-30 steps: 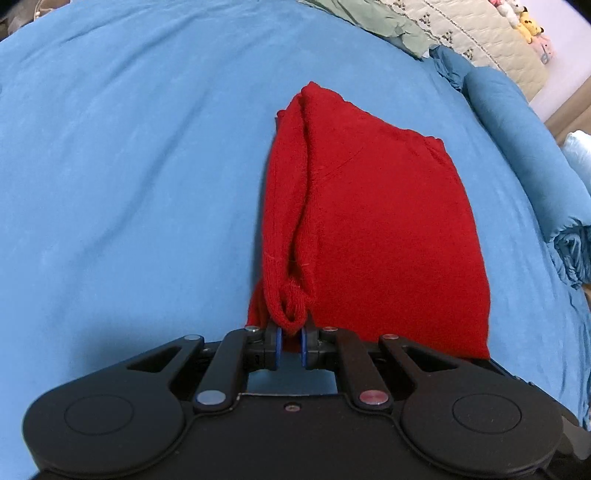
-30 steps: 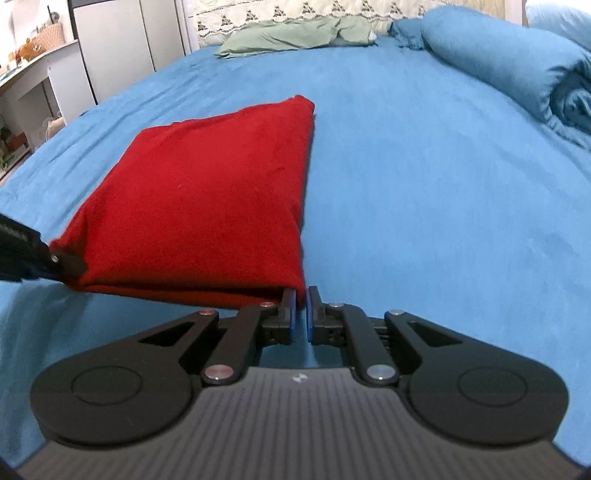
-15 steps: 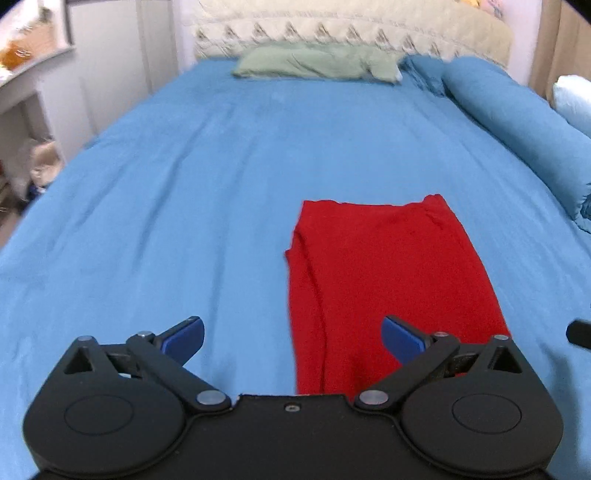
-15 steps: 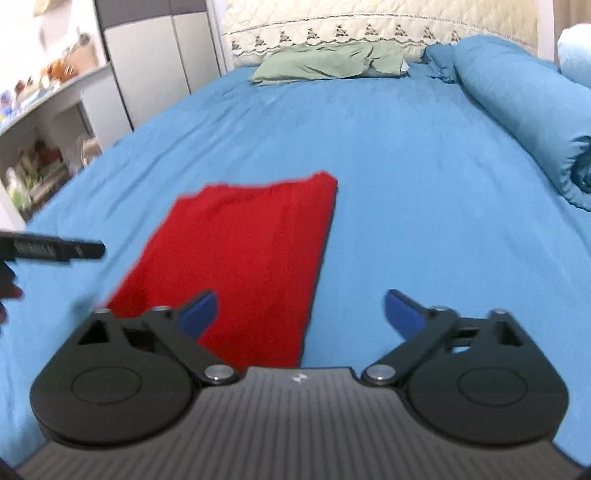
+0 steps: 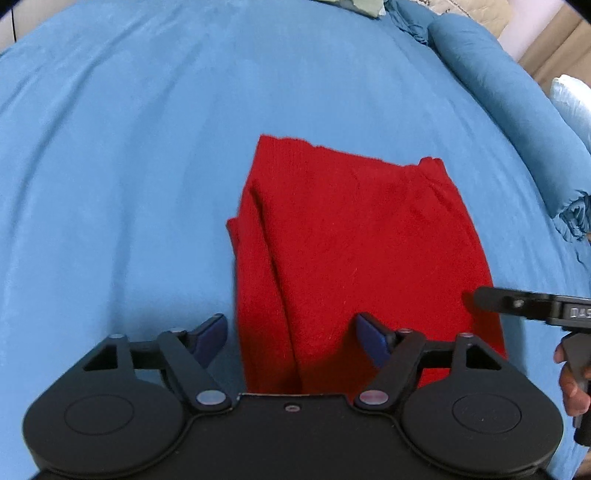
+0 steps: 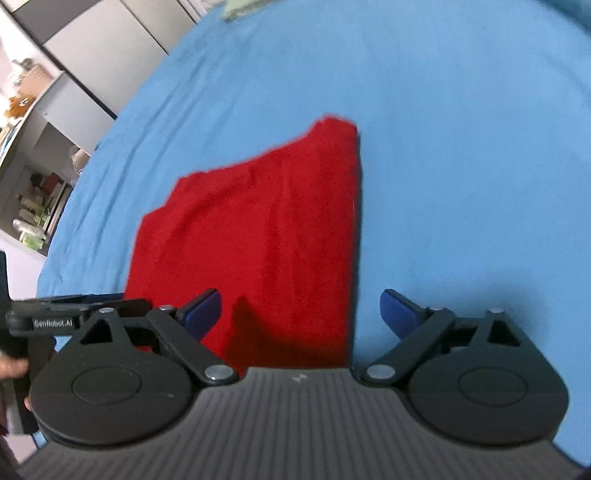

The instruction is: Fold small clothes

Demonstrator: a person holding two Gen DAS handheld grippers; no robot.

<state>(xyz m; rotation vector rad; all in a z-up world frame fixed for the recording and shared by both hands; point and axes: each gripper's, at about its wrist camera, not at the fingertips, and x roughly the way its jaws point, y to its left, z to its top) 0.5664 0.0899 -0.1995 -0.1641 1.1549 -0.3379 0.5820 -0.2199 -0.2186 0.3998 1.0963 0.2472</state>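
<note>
A red knit garment (image 5: 354, 243) lies folded into a rectangle on the blue bedspread (image 5: 129, 166). It also shows in the right wrist view (image 6: 266, 236). My left gripper (image 5: 291, 336) is open and empty, over the garment's near left part. My right gripper (image 6: 301, 310) is open and empty, over the garment's near right edge. The right gripper's finger (image 5: 517, 302) reaches in from the right in the left wrist view. The left gripper's finger (image 6: 74, 306) shows at the left in the right wrist view.
A rolled blue duvet (image 5: 509, 107) lies along the bed's right side. A green cloth (image 6: 240, 7) lies at the head of the bed. White cabinets and shelves (image 6: 44, 122) stand left of the bed.
A second ago both grippers were shut on the garment's near corners. They let go, opened and pulled back, and have now dropped closer over the garment's near end.
</note>
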